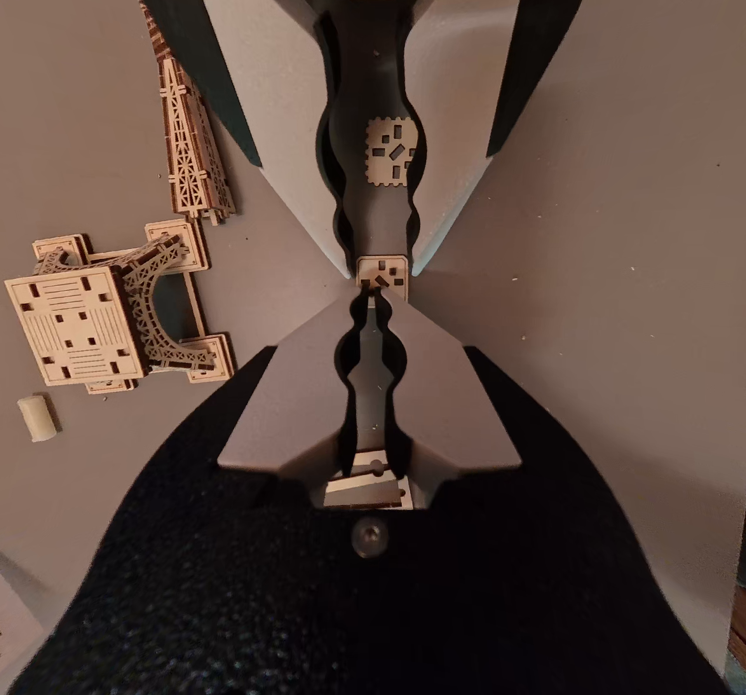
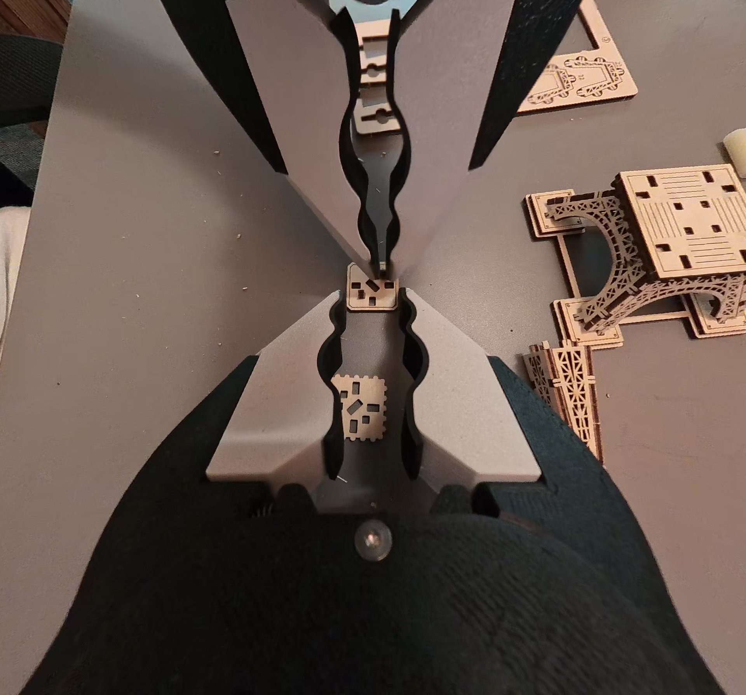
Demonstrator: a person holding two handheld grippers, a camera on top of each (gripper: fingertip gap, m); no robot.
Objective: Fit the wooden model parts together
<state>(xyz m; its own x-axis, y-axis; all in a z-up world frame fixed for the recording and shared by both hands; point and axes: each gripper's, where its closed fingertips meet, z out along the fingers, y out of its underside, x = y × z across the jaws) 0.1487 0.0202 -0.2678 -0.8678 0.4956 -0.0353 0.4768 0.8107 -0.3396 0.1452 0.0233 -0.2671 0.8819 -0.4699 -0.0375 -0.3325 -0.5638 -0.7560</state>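
Observation:
My right gripper [image 2: 372, 297] is shut on a small square wooden plate with slots [image 2: 369, 292], gripping it by its two side edges just above the table. The plate also shows in the left wrist view [image 1: 387, 271]. My left gripper [image 1: 372, 292] faces the right one. Its jaws are nearly together and its tips touch the plate's edge; I cannot tell if they pinch anything. A second slotted plate with a scalloped edge [image 2: 363, 409] lies flat on the table between the right gripper's fingers [image 2: 411, 372].
The wooden tower base with arches [image 1: 101, 320] [image 2: 666, 239] stands on the grey table [image 2: 161, 312]. The lattice upper tower section [image 1: 193, 150] [image 2: 565, 389] lies beside it. A white cylinder [image 1: 38, 417] and punched wooden sheets [image 2: 585, 70] lie nearby. The table edge [image 2: 48, 150] is at the left. My left and right fingertips are right by each other.

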